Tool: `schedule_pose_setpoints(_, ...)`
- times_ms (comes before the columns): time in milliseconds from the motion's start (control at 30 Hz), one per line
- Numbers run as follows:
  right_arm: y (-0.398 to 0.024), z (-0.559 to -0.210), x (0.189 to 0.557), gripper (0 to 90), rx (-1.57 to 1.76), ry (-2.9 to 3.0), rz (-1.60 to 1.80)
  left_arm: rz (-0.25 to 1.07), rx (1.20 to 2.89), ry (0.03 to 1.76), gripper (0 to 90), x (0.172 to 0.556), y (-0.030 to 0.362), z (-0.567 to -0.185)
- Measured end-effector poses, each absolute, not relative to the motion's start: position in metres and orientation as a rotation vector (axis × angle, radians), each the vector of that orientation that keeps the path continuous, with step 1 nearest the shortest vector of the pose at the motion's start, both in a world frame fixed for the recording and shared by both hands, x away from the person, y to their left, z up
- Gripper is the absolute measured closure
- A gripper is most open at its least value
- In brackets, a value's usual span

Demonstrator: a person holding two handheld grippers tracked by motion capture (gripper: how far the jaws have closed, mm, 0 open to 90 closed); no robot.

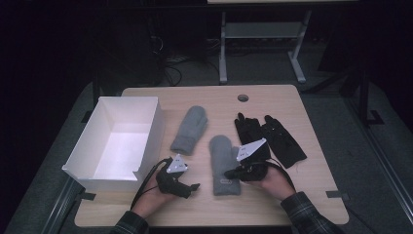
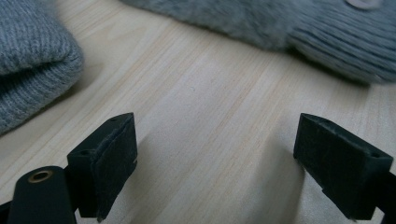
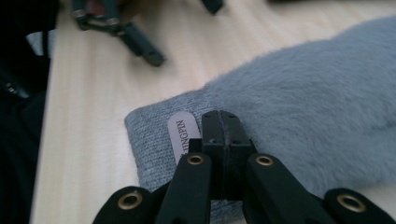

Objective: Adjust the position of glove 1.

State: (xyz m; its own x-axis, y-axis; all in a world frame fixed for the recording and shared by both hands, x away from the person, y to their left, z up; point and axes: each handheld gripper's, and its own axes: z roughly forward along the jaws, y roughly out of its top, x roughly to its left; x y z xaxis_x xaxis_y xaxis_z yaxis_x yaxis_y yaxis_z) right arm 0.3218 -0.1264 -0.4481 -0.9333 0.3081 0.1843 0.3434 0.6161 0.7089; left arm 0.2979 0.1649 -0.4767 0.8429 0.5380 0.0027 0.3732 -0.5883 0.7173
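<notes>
Hovering with jaws pressed together, your right claw (image 3: pixel 223 122) sits directly over the near mitten's (image 3: pixel 299 107) cuff; its length runs away ahead.

Near mitten: soft grey fleece mitten (image 1: pixel 224 163) with ribbed grey cuff, pale label
Far mitten: plain grey knitted mitten (image 1: pixel 190 129)
Gloves: black fabric gloves (image 1: pixel 269 136)
Box: white rectangular box (image 1: pixel 92 141)
Desk: pale wood-grain desk (image 1: pixel 292 102)
Sleeves: dark plaid

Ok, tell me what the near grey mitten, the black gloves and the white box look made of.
Near grey mitten: fluffy fleece-like pile, ribbed knit cuff, probably synthetic. Black gloves: thin dark matte fabric, too dim to tell further. White box: thin, flat matte walls, likely cardboard.
</notes>
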Motion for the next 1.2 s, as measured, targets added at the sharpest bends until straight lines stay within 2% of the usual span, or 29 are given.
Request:
schedule_pose_setpoints(300, -0.114, -0.449, 0.296, 90.0, -0.461, -2.752, -1.224, 0.280, 2.263, 0.661, 12.7, 0.298, 0.165, -0.477)
schedule_pose_setpoints(433, -0.122, -0.440, 0.298, 90.0, -0.520, -2.730, -1.304, 0.282, 2.277, 0.703, 15.2, 0.298, 0.162, -0.474)
schedule_pose_setpoints(467, -0.125, -0.439, 0.299, 90.0, -0.536, -2.732, -1.310, 0.286, 2.281, 0.714, 18.4, 0.299, 0.162, -0.472)
schedule_pose_setpoints(600, -0.142, -0.440, 0.306, 90.0, -0.604, -2.749, -1.296, 0.274, 2.279, 0.739, 43.2, 0.302, 0.160, -0.464)
schedule_pose_setpoints(733, -0.154, -0.446, 0.307, 90.0, -0.646, -2.764, -1.249, 0.229, 2.294, 0.767, 77.1, 0.307, 0.151, -0.455)
schedule_pose_setpoints(800, -0.156, -0.449, 0.306, 90.0, -0.648, -2.773, -1.227, 0.219, 2.313, 0.766, 88.6, 0.311, 0.146, -0.453)
schedule_pose_setpoints(1200, -0.140, -0.460, 0.300, 90.0, -0.565, -2.795, -1.141, 0.157, 2.315, 0.737, 88.9, 0.333, 0.111, -0.455)
